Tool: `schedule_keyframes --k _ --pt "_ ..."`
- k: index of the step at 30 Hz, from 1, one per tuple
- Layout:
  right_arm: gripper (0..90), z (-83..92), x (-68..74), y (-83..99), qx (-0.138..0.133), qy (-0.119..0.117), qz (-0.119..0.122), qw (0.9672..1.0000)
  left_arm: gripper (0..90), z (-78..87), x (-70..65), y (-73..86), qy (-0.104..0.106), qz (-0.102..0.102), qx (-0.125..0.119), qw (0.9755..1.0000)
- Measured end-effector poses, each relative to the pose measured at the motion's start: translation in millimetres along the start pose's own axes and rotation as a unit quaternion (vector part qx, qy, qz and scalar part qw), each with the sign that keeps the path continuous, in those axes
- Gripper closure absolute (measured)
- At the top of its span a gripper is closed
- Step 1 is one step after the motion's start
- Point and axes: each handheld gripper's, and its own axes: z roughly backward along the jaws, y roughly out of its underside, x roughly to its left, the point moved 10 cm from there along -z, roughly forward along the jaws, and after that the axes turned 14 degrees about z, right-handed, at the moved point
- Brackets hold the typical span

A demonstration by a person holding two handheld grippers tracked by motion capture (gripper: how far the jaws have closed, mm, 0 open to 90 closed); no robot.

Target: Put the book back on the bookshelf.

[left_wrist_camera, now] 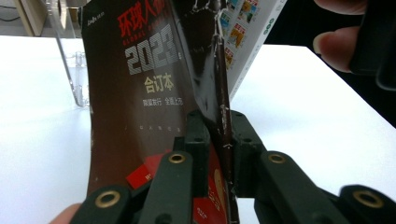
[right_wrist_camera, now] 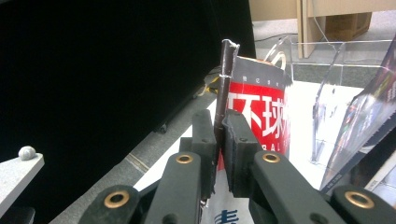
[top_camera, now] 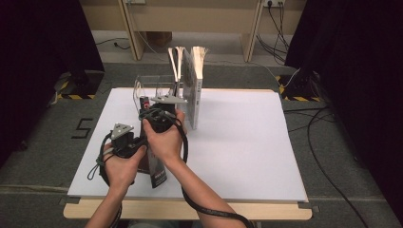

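White counter [top_camera: 247, 142] carries upright books; both grippers' jaws clamp a dark brown glossy magazine [left_wrist_camera: 154, 93] at nine o'clock: left gripper [left_wrist_camera: 219, 135], right gripper [right_wrist_camera: 219, 135].

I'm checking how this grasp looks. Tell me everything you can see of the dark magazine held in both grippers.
The magazine is thin and glossy, with a dark brown cover bearing red and white Chinese titles, "2023" and red patches low down. It stands on edge and curves slightly, near the table's front left. The left gripper clamps its edge, which looks worn and whitish; the right gripper pinches another edge. Behind it stand a clear acrylic rack and more upright magazines.
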Motion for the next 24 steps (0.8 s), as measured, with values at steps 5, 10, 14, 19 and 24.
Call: schedule_keyframes --k 5,10,14,19,24 --pt "75.5 -0.6 2.2 -2.0 -0.009 -0.003 0.017 0.9998 86.5 3.9 7.0 -2.2 0.008 0.017 -0.014 0.9997" --pt "64.3 9.5 -1.8 -10.1 -0.035 -0.016 0.019 0.9991 86.7 7.5 11.9 -4.5 0.009 0.015 -0.019 0.9997" --pt "63.0 24.0 -20.8 -6.5 -0.037 -0.001 0.013 0.9992 86.7 12.7 12.0 -8.5 0.01 0.002 -0.027 0.9996" --pt "63.5 44.1 -53.9 14.6 -0.024 0.026 0.006 0.9994 86.8 19.5 11.2 -12.6 0.012 -0.019 -0.034 0.9992" --pt "64.1 65.6 -90.2 42.9 -0.009 0.054 -0.014 0.9984 86.9 23.9 11.7 -18.0 0.019 -0.034 -0.043 0.9983"
